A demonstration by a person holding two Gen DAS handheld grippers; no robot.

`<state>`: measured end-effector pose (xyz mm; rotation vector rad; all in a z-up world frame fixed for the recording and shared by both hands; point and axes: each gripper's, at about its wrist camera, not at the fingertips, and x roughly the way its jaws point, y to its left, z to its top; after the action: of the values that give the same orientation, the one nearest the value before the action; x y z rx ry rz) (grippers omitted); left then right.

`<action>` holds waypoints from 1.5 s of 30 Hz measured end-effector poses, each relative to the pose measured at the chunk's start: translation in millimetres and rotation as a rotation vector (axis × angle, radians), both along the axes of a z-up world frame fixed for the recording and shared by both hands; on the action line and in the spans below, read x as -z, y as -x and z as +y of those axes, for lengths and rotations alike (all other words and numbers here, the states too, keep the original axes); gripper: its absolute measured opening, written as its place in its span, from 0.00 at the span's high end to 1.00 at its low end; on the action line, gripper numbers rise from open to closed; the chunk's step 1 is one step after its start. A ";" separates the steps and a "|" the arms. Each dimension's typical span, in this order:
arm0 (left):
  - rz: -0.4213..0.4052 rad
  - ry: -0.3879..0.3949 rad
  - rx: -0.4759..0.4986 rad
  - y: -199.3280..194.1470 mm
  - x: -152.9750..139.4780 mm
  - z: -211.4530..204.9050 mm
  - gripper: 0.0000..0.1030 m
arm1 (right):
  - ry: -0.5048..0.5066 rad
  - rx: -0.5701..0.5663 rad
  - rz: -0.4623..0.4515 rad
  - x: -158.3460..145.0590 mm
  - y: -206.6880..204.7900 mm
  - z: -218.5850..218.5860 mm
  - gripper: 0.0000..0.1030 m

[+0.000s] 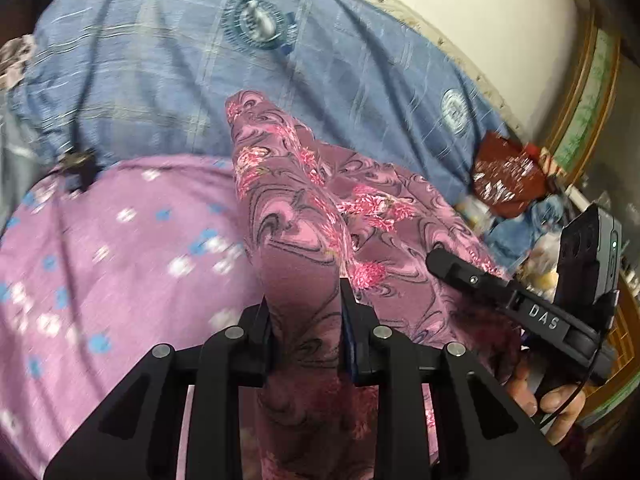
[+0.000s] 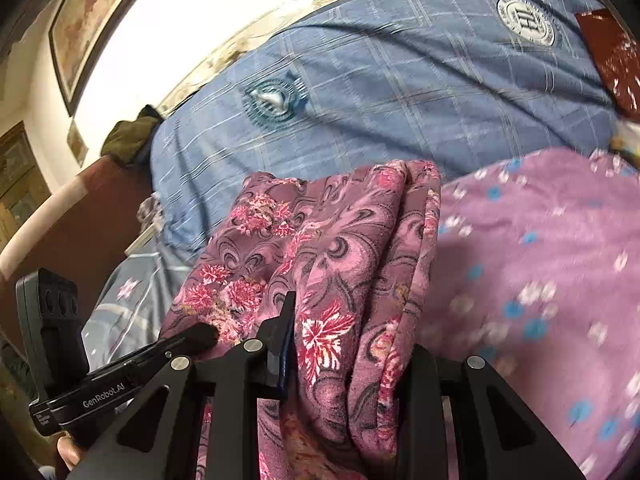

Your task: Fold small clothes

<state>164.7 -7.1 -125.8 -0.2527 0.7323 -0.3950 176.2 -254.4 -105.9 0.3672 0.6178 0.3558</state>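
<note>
A mauve garment with pink flowers and dark swirls (image 1: 320, 216) is held up over the bed between both grippers. My left gripper (image 1: 306, 312) is shut on a bunched fold of it. In the left wrist view the right gripper (image 1: 440, 260) shows at the right, against the garment's other side. In the right wrist view my right gripper (image 2: 344, 340) is shut on several folded layers of the same garment (image 2: 320, 240), which hides the right finger. The left gripper (image 2: 200, 334) shows at lower left, touching the cloth.
A purple sheet with blue and white dots (image 1: 120, 260) (image 2: 540, 260) lies under the garment. Behind it is a blue checked blanket with round emblems (image 1: 200, 60) (image 2: 400, 100). A dark red cloth (image 1: 508, 176) and clutter lie at the bed's right edge. Walls and framed pictures (image 2: 80, 20) stand behind.
</note>
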 end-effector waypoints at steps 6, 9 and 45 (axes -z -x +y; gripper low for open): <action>0.269 -0.118 -0.099 -19.5 82.4 23.9 0.56 | 0.046 -0.001 0.232 81.6 -5.2 46.3 0.73; 0.288 -0.070 -0.165 -15.4 75.8 39.2 0.47 | 0.161 0.033 0.273 92.9 -1.5 57.9 0.61; -0.388 -0.393 -0.421 230.8 -140.3 2.0 0.00 | 0.505 0.152 -0.248 -123.7 217.0 59.9 0.41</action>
<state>-66.1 -5.2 14.5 0.0453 0.3476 0.1052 -40.7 -194.5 17.9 -0.1139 0.4133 0.0886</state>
